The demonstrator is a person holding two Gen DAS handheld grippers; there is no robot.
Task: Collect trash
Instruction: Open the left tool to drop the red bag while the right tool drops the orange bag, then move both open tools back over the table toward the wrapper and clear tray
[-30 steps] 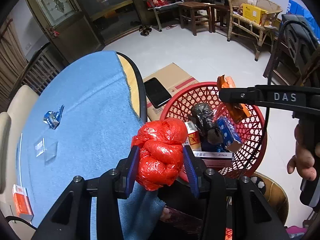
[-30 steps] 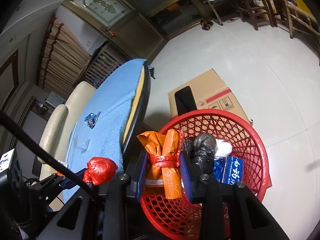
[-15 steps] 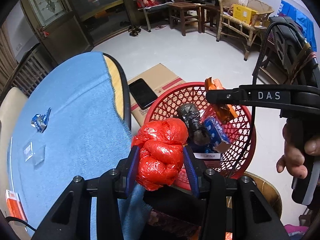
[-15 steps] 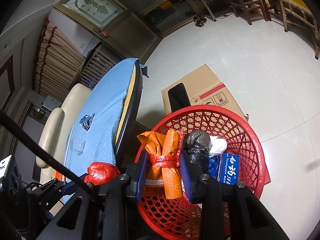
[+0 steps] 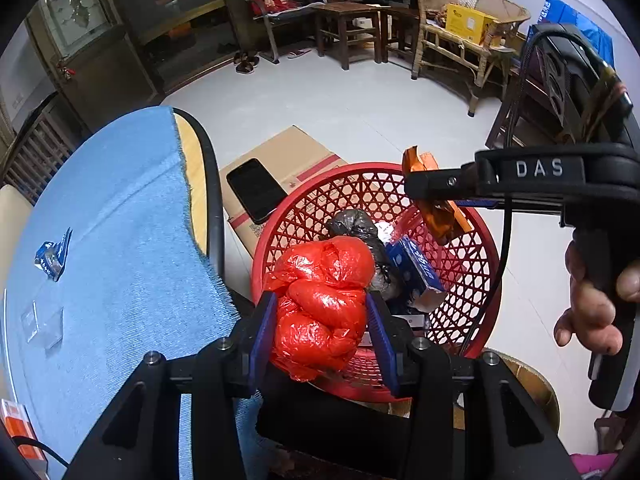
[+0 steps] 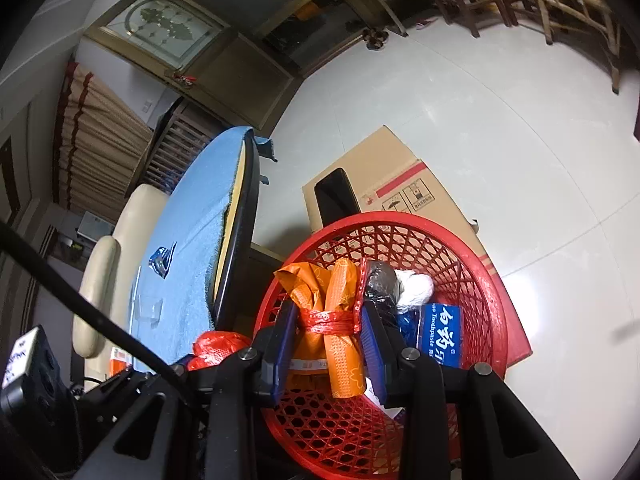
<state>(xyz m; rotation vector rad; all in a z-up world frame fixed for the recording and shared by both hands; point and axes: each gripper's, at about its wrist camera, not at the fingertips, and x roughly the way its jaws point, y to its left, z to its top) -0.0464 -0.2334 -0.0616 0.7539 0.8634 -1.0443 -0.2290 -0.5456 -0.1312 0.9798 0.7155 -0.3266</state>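
Trash items were held in both grippers above the red mesh basket point(image 5: 486, 256), which stood on the floor beside the round table. The left gripper point(image 5: 322, 322) pinched a knotted red plastic bag point(image 5: 324, 300) between its blue pads, at the basket's near rim and just past the table edge. The right gripper point(image 6: 328, 338) clamped an orange wrapper bundle point(image 6: 340, 308) tied with red string, its pads pressing both sides of the tied waist; the bundle hung over the basket interior. A hand point(image 5: 592, 308) gripped the right gripper's handle at the right edge of the left wrist view.

Inside the basket lay a black plastic bag point(image 6: 382, 282), a white wad point(image 6: 416, 286) and a blue toothpaste box point(image 6: 440, 334), all close together.

A blue cloth point(image 5: 108, 240) covered the table. A small blue wrapper point(image 5: 52, 256) and a clear plastic piece point(image 5: 44, 326) rested on the cloth, well apart from the basket. A cardboard box point(image 6: 416, 192) sat on the floor behind the basket, touching it, with a black phone point(image 5: 256, 196) lying on top.
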